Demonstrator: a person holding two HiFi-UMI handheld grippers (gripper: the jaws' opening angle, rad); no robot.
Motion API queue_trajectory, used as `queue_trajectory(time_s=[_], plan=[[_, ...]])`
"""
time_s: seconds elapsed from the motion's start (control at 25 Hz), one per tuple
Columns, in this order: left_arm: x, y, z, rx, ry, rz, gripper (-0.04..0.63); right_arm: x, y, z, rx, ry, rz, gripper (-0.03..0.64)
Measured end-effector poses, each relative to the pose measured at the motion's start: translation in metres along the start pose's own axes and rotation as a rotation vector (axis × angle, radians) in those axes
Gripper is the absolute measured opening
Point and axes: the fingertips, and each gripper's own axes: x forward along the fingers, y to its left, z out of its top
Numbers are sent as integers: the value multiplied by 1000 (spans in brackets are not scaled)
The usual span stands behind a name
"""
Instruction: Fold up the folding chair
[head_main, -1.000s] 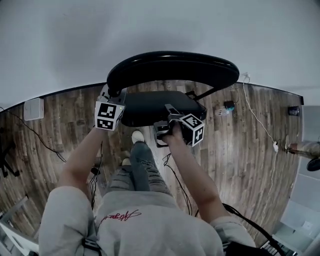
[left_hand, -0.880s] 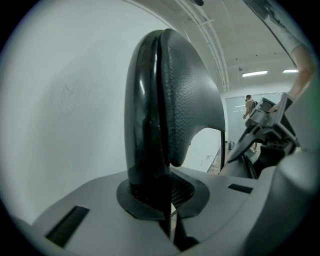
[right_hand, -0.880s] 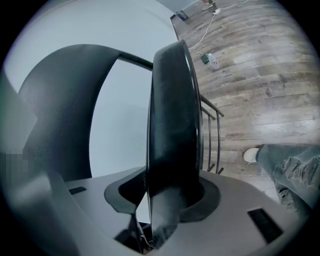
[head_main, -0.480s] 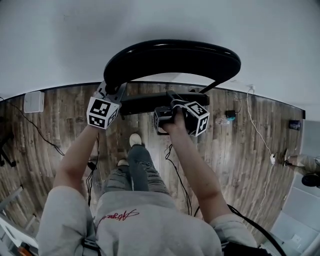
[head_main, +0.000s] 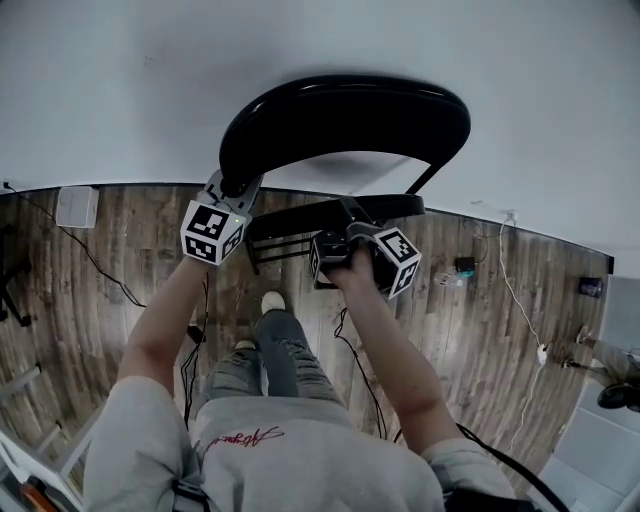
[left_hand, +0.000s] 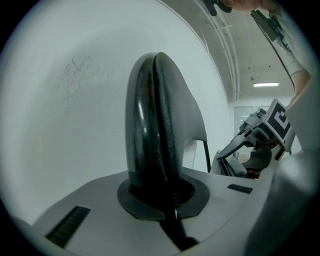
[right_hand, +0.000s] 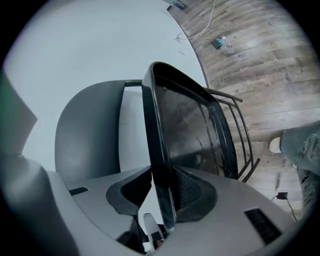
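The left hand-held gripper (head_main: 228, 186) is clamped tight on the 8 o'clock edge of the backrest (left_hand: 150, 125). The right hand-held gripper (head_main: 352, 212), its jaws just narrowed, pinches the front rim of the seat (right_hand: 190, 125). The black folding chair (head_main: 340, 115) stands at 12 o'clock from the person, on a wood floor (head_main: 480, 330). The seat looks tipped partway up. Closing it flat against the backrest appears to remain.

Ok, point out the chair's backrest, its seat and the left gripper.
backrest (head_main: 345, 120), head view, middle of the curved black panel.
seat (right_hand: 192, 125), right gripper view, its broad dark face.
left gripper (head_main: 232, 184), head view, between its fingers, at the end of the backrest.
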Motion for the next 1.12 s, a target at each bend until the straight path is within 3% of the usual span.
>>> queue_trajectory(time_s=[0.12,0.24,0.36,0.6,0.88,1.12], plan=[[5,7,1,-34,24,-28,17,2,1,-9,37,40,49,126],[11,17,-1,-14,51,-45,17,9,3,-15,75,52,73,126],[20,21,3,18,50,-53,17,14,7,-13,50,26,36,126],[37,26,7,3,68,-31,18,20,12,-6,48,-49,-36,123],[56,32,7,-12,105,-60,18,37,17,-3,102,-49,-80,123],[59,36,8,-7,102,-34,18,46,21,-4,101,-23,-112,123]])
